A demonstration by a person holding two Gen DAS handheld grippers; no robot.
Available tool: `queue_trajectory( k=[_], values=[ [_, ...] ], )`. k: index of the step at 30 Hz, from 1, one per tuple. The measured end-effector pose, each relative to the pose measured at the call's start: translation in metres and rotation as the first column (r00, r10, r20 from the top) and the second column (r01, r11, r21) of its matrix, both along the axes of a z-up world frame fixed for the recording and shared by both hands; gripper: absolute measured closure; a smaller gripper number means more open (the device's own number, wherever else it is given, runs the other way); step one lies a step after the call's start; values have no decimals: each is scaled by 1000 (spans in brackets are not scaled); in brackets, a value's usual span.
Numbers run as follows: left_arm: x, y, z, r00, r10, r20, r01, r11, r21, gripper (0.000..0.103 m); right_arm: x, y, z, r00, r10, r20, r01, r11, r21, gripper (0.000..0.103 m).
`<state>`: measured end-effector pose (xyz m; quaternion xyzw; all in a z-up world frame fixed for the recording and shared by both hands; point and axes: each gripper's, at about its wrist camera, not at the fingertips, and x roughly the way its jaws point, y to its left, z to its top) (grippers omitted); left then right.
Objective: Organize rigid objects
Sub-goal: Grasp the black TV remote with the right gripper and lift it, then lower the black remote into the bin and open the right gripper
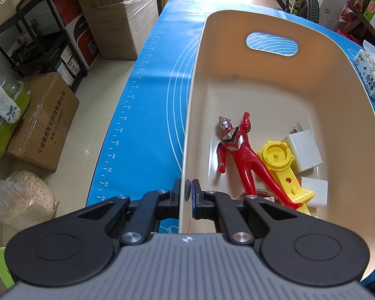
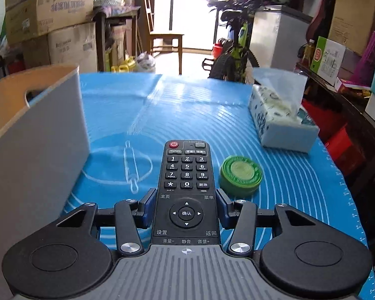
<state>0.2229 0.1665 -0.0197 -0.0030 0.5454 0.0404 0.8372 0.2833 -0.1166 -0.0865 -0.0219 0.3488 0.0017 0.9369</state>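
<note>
My left gripper (image 1: 186, 192) is shut on the near left wall of a beige bin (image 1: 192, 105), one finger inside and one outside. In the bin lie a red toy figure (image 1: 240, 150), a yellow plastic toy (image 1: 280, 165) and two white plug blocks (image 1: 305, 151). My right gripper (image 2: 186, 205) is shut on a black remote control (image 2: 186, 175), held level above the blue mat (image 2: 187, 105). A green round tin (image 2: 240, 175) sits on the mat just right of the remote. The bin's grey outer wall (image 2: 37, 155) stands left of the remote.
A tissue pack (image 2: 280, 120) lies at the mat's right side; it also shows in the left wrist view (image 1: 371, 75). Cardboard boxes (image 1: 45, 122) and a black rack (image 1: 37, 32) stand on the floor left of the table. A bicycle (image 2: 235, 50) and a chair (image 2: 165, 40) stand beyond the far edge.
</note>
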Motion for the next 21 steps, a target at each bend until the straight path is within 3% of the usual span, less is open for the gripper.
queue_trajectory(
  k=[13,21],
  values=[
    [0,0,0,1000,0,0,0,1000,1,95,-21,17,59,990,70,120,-80,994,78,49],
    [0,0,0,1000,-1,0,1,1000,2,95,-37,55,92,965,189,182,-210,972,107,49]
  ],
)
